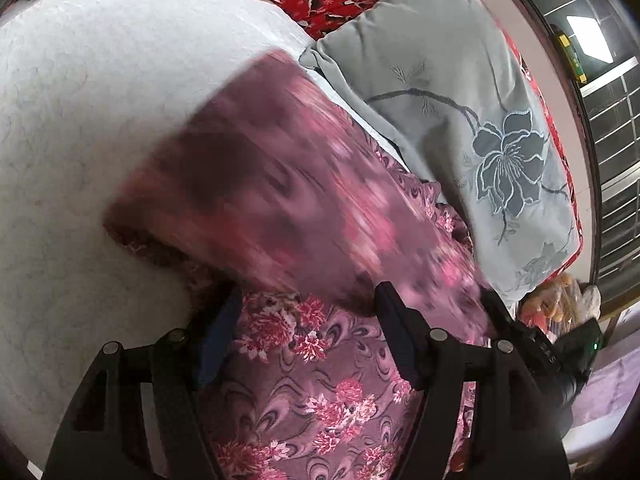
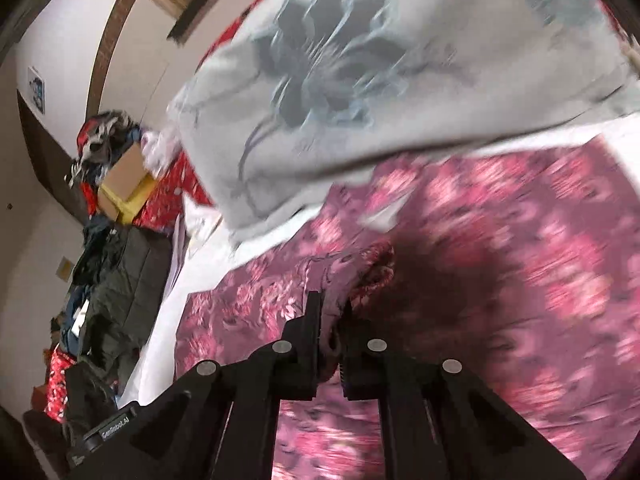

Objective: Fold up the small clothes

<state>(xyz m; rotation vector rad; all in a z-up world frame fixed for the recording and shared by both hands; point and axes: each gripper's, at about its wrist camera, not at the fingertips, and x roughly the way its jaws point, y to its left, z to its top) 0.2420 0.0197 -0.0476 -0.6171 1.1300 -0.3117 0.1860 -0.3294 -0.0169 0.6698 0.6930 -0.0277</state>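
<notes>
We see a pink floral garment [image 1: 320, 380] spread on the white bed [image 1: 80, 140], just beside a grey pillow [image 1: 460, 120] embroidered with a dark flower. In the left wrist view part of the cloth is lifted and blurred, a flap hanging over the flat portion below. Our left tongs [image 1: 308, 340] stand apart, their two fingers straddling the flat cloth without pressing on it; nothing sits gripped between them. At the right edge of that view we catch the black body of the right tongs [image 1: 520, 332], meeting the cloth's edge.

In the right wrist view our right tongs [image 2: 330, 316] are closed, pinching a bunched fold of the pink floral garment [image 2: 500, 260] between the fingers. The grey pillow [image 2: 340, 80] lies just beyond the garment, overlapping its far edge. Farther left we see a cardboard box [image 2: 124, 176] and a heap of dark clothes [image 2: 116, 276] against the wall.
</notes>
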